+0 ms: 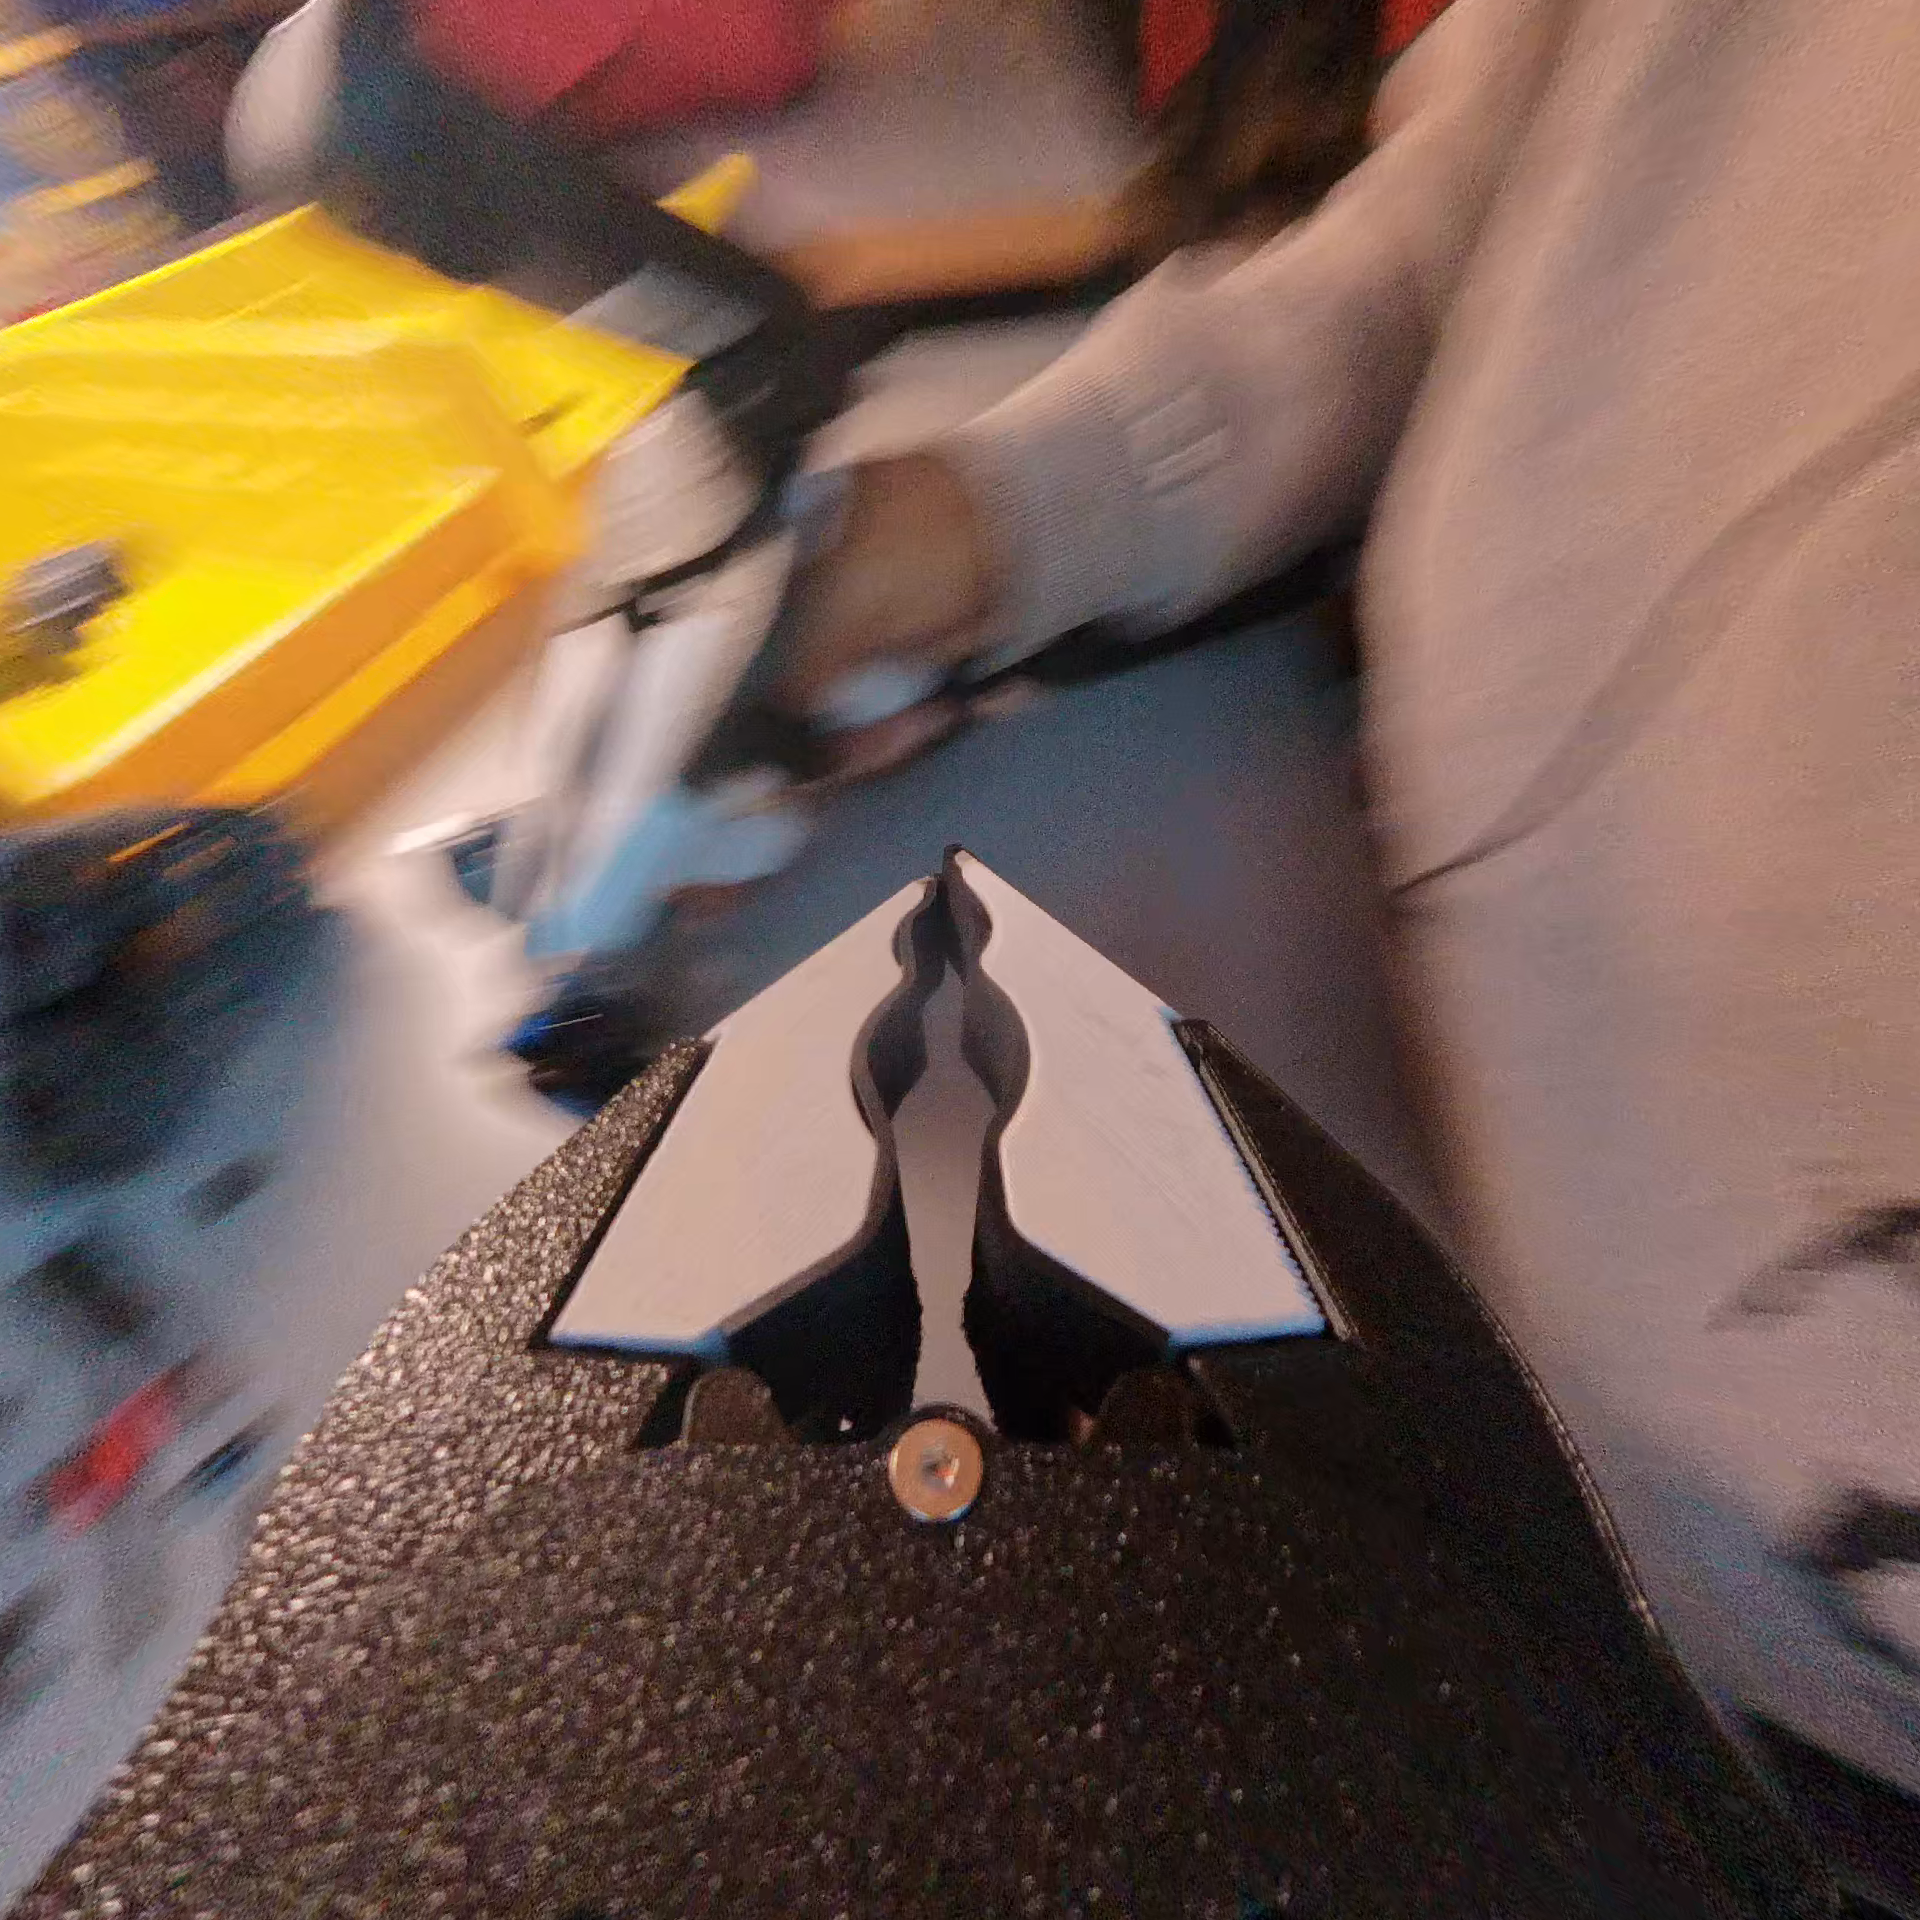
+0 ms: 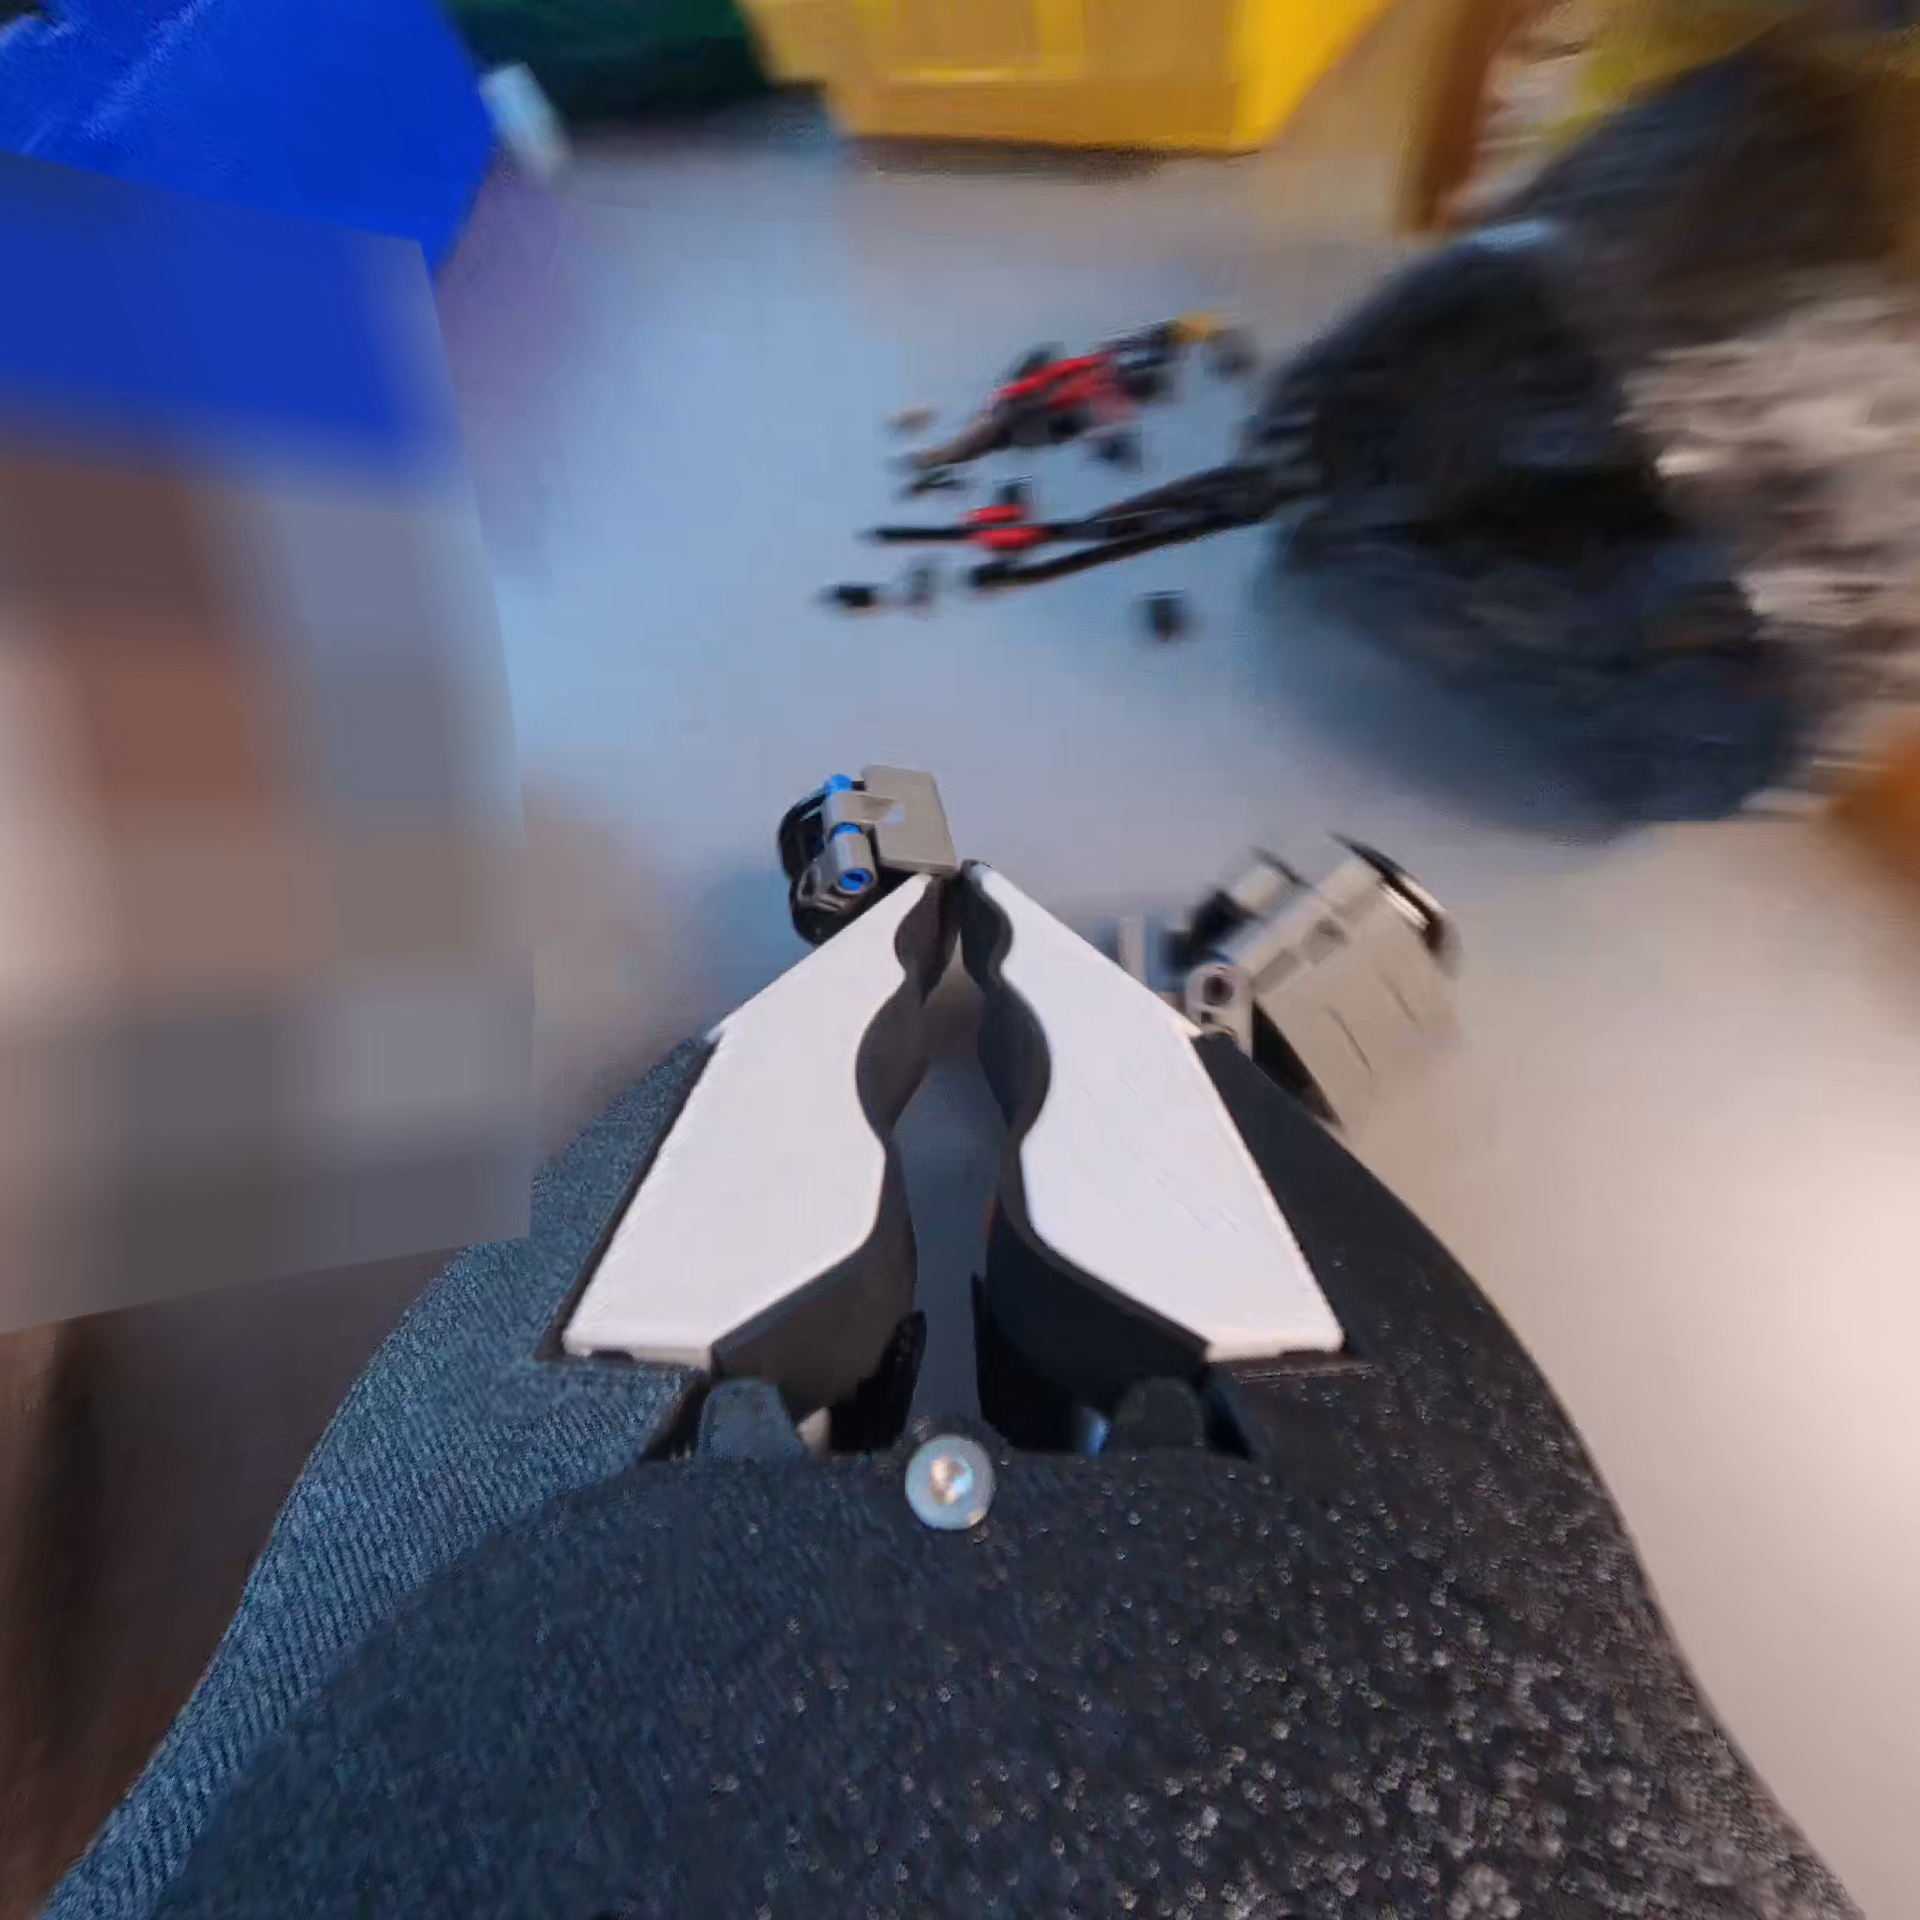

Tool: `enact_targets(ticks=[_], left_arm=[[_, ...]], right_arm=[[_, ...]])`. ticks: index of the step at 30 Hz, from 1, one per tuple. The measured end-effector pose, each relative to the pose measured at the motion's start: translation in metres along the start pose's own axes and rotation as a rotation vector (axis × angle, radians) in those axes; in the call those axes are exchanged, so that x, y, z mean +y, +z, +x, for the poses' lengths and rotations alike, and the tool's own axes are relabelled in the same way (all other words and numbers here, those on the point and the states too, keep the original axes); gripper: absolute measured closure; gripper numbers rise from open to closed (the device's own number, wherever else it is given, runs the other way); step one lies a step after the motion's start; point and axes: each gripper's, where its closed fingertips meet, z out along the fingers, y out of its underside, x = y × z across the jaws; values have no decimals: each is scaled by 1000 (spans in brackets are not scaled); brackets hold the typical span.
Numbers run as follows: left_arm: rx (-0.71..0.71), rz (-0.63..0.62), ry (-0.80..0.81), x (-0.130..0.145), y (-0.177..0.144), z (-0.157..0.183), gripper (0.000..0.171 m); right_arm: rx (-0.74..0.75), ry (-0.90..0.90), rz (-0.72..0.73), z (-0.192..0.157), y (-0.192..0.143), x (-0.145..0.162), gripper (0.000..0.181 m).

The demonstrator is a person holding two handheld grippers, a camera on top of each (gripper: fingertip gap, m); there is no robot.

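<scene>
In the right wrist view my right gripper [image 2: 956, 875] is shut on a small grey toy-brick piece [image 2: 909, 821] with a blue pin and a black part on its left side. The piece sticks out past the fingertips, above the pale table [image 2: 675, 436]. A second grey and black piece [image 2: 1320, 971], blurred, shows just right of the fingers. In the left wrist view my left gripper [image 1: 948, 868] is shut with nothing seen between its fingertips, above the grey table [image 1: 1122, 790]. The view is heavily blurred.
Loose black and red small parts [image 2: 1060, 468] lie scattered farther out on the table. A yellow bin [image 2: 1060, 83] stands at the back; it also shows in the left wrist view [image 1: 260, 468]. A person's beige sleeve [image 1: 1610, 623] fills the right. A blurred dark shape [image 2: 1507, 582] is at right.
</scene>
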Motion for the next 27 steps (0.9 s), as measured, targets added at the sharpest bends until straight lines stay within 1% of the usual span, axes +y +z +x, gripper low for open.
enact_targets(ticks=[1, 2, 3, 4, 5, 6, 8, 10, 13, 14, 16, 18, 20, 21, 22, 23, 25, 27], left_arm=[[44, -25, 66, -2, 8, 21, 171], [-53, -172, 266, 18, 17, 17, 171], [-140, -213, 311, 28, 13, 0, 171], [-165, -199, 203, 29, 2, -16, 171], [-191, -177, 118, 26, -12, -32, 171], [-201, -147, 79, 22, -22, -41, 171], [-266, -134, 61, 24, -29, -57, 171], [-281, -122, 12, 29, -25, -60, 171], [-336, -133, -2, 32, -18, -66, 157], [-353, -151, 2, 35, -16, -67, 152], [-373, -177, 20, 39, -14, -71, 148], [-348, -182, 10, 42, -14, -71, 138], [-274, -186, -43, 49, -11, -65, 127], [-232, -193, -65, 52, -8, -60, 124], [-173, -205, -83, 56, -5, -53, 125], [-150, -218, -93, 58, -3, -49, 130], [-167, -256, -82, 63, -1, -51, 134], [-173, -276, -102, 66, -1, -53, 135]], right_arm=[[8, 27, 53, 18, -13, -12, 180], [-58, -43, 27, -2, -18, -14, 179], [-68, -192, -38, -27, -15, -6, 179], [-111, -233, -53, -46, -14, -2, 178], [-116, -211, -41, -48, -14, -3, 179], [-94, -198, -30, -40, -14, -5, 178], [-56, -213, -18, -29, -13, -8, 178], [-27, -268, -14, -31, -11, -10, 178], [2, -291, -15, -36, -5, -9, 178], [-2, -298, -15, -39, -3, -8, 178], [-42, -309, 0, -48, -1, -9, 178], [-76, -347, -1, -52, -1, -7, 178], [-145, -377, 5, -60, -2, -5, 178], [-198, -388, 12, -67, -4, -4, 178], [-231, -398, 17, -70, -5, -3, 178], [-244, -409, 25, -70, -5, -3, 178], [-259, -423, 18, -69, -4, 0, 176], [-236, -426, 30, -62, -5, -2, 165]])
